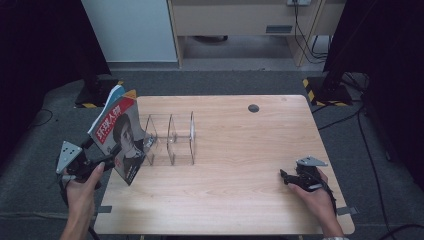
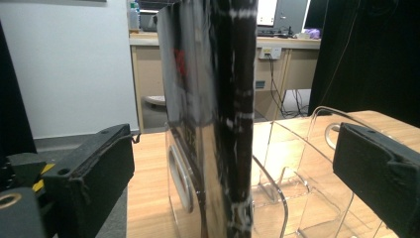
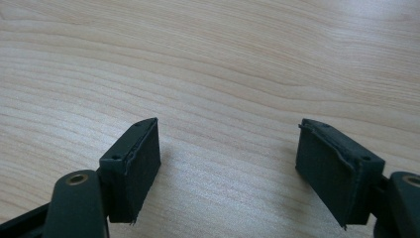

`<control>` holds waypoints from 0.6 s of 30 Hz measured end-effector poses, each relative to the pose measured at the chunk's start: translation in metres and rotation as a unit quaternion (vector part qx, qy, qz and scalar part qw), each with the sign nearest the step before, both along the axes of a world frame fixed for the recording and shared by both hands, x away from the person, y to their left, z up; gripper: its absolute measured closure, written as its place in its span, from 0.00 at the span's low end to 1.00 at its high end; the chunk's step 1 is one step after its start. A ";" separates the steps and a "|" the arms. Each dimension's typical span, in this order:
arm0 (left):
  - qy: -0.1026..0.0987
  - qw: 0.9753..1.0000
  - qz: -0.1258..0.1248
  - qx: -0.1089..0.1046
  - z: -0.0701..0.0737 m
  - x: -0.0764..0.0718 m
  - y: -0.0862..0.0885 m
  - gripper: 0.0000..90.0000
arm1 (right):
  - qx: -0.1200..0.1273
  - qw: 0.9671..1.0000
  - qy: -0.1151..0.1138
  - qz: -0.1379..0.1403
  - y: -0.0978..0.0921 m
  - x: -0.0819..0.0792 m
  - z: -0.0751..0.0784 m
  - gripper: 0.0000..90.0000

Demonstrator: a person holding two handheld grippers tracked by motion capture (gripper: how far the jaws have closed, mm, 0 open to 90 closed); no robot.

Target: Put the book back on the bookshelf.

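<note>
A magazine [image 1: 117, 135] with a red title and a portrait on its cover stands tilted to the left at the left end of a clear acrylic rack [image 1: 172, 140]. Blue and orange edges of other volumes [image 1: 122, 93] show behind it. My left gripper [image 1: 112, 159] is open at the magazine's lower near edge. In the left gripper view the magazine's spine [image 2: 213, 124] stands between the wide-apart jaws, touching neither, and the rack's dividers [image 2: 307, 163] lie to its right. My right gripper [image 1: 285, 176] rests open near the table's right front, with bare wood [image 3: 228, 74] between its fingers.
The wooden table [image 1: 240, 200] has a dark cable hole [image 1: 253, 108] at the back right. Black stand bases with yellow-black tape sit on the floor at the back left [image 1: 95, 95] and back right [image 1: 325, 92]. Cables [image 1: 350, 120] trail on the floor at right.
</note>
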State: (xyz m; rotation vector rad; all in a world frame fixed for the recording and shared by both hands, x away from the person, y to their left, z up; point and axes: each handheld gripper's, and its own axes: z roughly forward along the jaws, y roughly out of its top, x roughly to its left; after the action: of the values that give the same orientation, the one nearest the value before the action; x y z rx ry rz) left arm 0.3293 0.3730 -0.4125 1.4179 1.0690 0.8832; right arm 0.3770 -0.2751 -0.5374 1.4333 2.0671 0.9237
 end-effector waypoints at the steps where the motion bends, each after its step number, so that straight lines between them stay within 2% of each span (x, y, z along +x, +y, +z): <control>1: 0.001 1.000 0.000 -0.002 -0.001 -0.001 0.000 0.02 | 0.000 1.000 0.000 0.000 0.000 0.000 0.000 0.28; 18: 0.019 1.000 -0.006 -0.006 -0.014 -0.015 0.001 0.03 | 0.000 1.000 0.001 0.000 0.000 0.000 0.000 0.28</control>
State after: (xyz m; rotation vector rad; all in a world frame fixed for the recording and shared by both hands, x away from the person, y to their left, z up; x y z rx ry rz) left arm 0.3139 0.3741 -0.4270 1.4345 1.0912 0.8441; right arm 0.3767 -0.2746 -0.5374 1.4348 2.0676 0.9221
